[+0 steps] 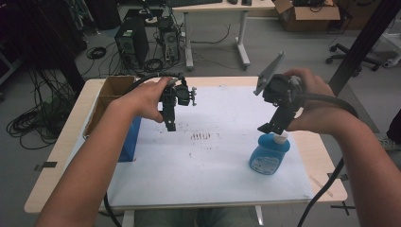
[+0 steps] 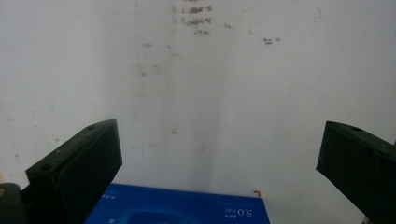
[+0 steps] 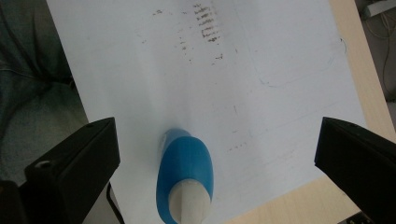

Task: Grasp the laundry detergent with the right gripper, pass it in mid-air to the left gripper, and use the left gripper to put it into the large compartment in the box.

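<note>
High view, read left to right: an open brown cardboard box (image 1: 111,92) sits at the table's 9 o'clock edge, with a flat blue printed carton (image 1: 129,140) just beside it on the white paper sheet (image 1: 208,175). The left gripper (image 1: 170,124) hangs above the sheet at about 10 o'clock of the table's centre, jaws pointing down; in the left gripper view they stand spread wide with nothing between them, the blue carton's edge (image 2: 177,207) showing at 6 o'clock below them. A patch of small reddish-brown smudges (image 1: 202,136) marks the sheet near the centre. Farther right, the upright blue plastic bottle with a white cap (image 1: 269,153) stands on the sheet at about 4 o'clock of the centre, near the front edge. The right gripper (image 1: 268,127) hovers close over its cap, tilted down toward 7 o'clock. Right gripper view confirms: jaws spread wide, not touching anything, the bottle (image 3: 186,179) seen from above between them, nearer the left jaw, its long axis running toward the camera, cap closest. Judgement: the right hand is far nearer the bottle than the left. The bottle lies straight below and slightly off-centre in the gap; a short descent with a small sideways shift would centre the neck before closing.
</note>
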Demonstrator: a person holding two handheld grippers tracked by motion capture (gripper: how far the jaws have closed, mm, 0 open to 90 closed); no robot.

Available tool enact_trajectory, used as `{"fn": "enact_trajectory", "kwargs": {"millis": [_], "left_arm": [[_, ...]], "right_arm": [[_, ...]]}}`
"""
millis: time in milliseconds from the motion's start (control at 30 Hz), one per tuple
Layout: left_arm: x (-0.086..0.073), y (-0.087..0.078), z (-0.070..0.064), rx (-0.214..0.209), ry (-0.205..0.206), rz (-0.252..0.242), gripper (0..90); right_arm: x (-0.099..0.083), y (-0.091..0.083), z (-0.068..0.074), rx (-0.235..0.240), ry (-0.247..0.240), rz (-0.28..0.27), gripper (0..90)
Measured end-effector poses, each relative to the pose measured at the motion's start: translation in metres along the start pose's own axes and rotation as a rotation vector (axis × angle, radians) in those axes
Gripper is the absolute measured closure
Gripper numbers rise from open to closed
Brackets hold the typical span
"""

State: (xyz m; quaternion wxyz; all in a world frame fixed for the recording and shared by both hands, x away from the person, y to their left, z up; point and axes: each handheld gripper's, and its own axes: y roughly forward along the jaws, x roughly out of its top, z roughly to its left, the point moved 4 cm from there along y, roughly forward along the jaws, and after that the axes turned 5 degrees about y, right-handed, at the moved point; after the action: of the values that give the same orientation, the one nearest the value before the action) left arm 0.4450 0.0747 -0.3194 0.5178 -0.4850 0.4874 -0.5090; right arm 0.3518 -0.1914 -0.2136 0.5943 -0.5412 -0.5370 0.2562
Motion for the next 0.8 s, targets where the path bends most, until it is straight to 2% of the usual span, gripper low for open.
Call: {"fn": "enact_trajectory", "kwargs": {"millis": [133, 267, 400, 800], "left_arm": [[-0.002, -0.001, 0.000, 0.004, -0.002, -0.003, 0.1], [-0.006, -0.001, 0.001, 0.004, -0.003, 0.005, 0.2], [-0.007, 0.000, 0.001, 0.007, -0.005, 0.004, 0.2], [-0.008, -0.001, 0.000, 0.008, -0.001, 0.001, 0.2]], "right_arm": [[-0.012, -0.009, -0.002, -0.002, 0.023, -0.050, 0.0], [-0.024, -0.015, -0.003, -0.004, 0.049, -0.073, 0.0], [-0.031, -0.017, -0.004, -0.009, 0.065, -0.091, 0.0], [-0.059, -0.025, -0.007, -0.007, 0.115, -0.191, 0.0]]}}
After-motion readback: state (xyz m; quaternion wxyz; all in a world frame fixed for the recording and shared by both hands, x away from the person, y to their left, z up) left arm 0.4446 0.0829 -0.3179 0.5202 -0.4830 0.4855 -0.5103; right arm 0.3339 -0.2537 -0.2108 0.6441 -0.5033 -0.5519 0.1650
